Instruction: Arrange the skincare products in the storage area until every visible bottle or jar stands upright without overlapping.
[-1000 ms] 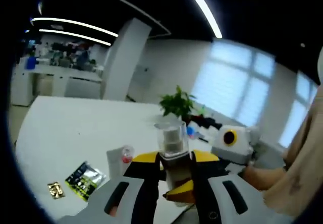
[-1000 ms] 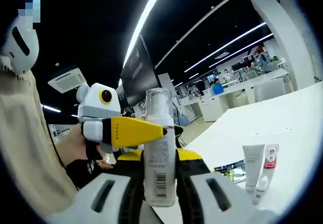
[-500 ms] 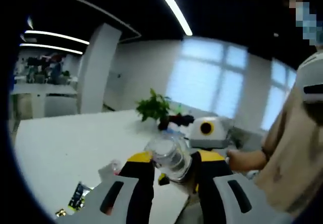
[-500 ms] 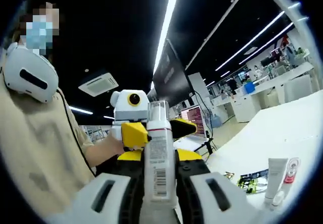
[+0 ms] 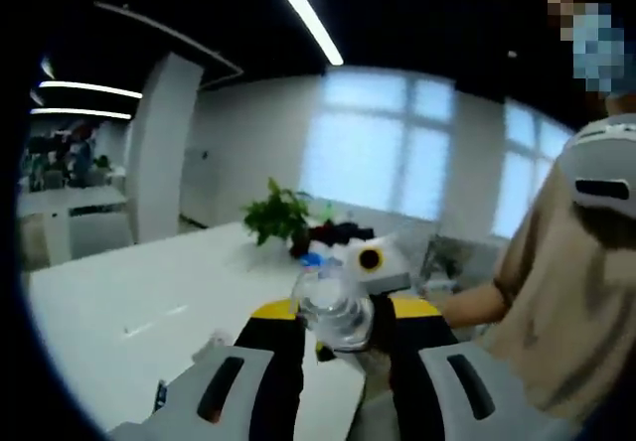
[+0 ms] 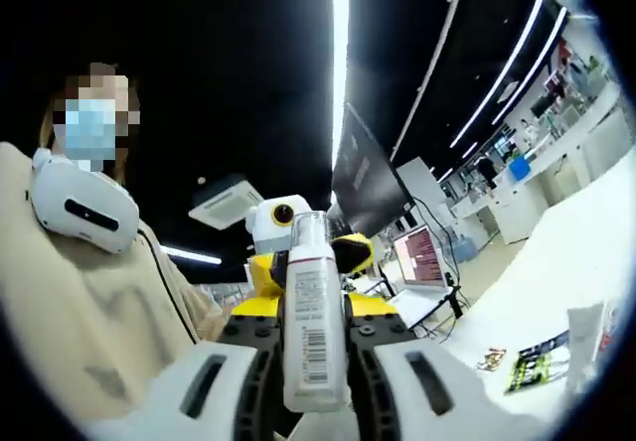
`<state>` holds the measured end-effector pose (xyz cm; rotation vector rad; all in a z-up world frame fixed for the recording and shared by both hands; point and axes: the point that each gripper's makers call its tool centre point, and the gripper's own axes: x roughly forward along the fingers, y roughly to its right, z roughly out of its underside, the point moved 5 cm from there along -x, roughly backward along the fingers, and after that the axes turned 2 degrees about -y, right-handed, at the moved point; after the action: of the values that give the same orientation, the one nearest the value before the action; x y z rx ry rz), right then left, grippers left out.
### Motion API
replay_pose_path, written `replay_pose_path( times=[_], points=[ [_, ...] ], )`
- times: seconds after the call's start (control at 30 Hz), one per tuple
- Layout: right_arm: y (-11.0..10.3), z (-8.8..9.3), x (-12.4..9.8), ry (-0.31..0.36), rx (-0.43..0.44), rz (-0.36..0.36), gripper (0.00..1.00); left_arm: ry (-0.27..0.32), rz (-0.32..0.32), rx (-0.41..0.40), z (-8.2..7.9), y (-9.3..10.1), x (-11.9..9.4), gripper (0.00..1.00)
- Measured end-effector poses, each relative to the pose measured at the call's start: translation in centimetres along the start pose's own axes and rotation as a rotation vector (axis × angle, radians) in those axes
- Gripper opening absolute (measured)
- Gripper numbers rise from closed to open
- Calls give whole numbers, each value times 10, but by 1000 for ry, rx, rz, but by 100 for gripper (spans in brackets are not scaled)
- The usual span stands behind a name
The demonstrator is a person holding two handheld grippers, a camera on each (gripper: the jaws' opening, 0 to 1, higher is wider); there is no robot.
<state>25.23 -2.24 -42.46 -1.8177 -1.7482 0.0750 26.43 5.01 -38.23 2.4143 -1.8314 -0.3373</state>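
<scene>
In the left gripper view my left gripper is shut on a small bottle with a clear cap, its cap end tipped toward the camera. The right gripper shows just behind it, held in a person's hand. In the right gripper view my right gripper is shut on a white spray bottle with a clear cap and a barcode label, held upright. The left gripper shows behind that bottle. A white tube stands at the right edge on the white table.
A person in a beige top stands close on the left of the right gripper view. Flat sachets lie on the table near the tube. A green plant stands at the table's far end. Both cameras are raised, facing the room.
Both grippers have tilted further upward with their bottles still gripped. The table and the tubes have slid toward the edges of the views; more ceiling and the person show.
</scene>
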Motion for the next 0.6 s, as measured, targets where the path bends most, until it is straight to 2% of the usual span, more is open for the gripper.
replay_pose_path(
  times=[0.1,0.2,0.47,0.5,0.53,0.57,0.6],
  points=[
    [-3,-2,-5,90,64,-32,22,14,25,-18,-1,2,-3,27],
    [-3,-3,-10,131,91,-31,22,12,67,-46,0,5,-3,26],
    [-5,-6,-11,138,76,-36,22,24,120,-95,-1,9,10,24],
    [-4,-8,-12,144,68,-29,22,45,122,-134,-4,8,11,21],
    [-9,-10,-12,146,52,-64,22,27,88,-158,-2,3,11,17],
    [-7,-9,-12,133,55,-33,22,46,141,-192,-5,5,11,17],
    [-9,-9,-11,119,36,-34,22,39,143,-203,-4,3,12,17]
  ],
)
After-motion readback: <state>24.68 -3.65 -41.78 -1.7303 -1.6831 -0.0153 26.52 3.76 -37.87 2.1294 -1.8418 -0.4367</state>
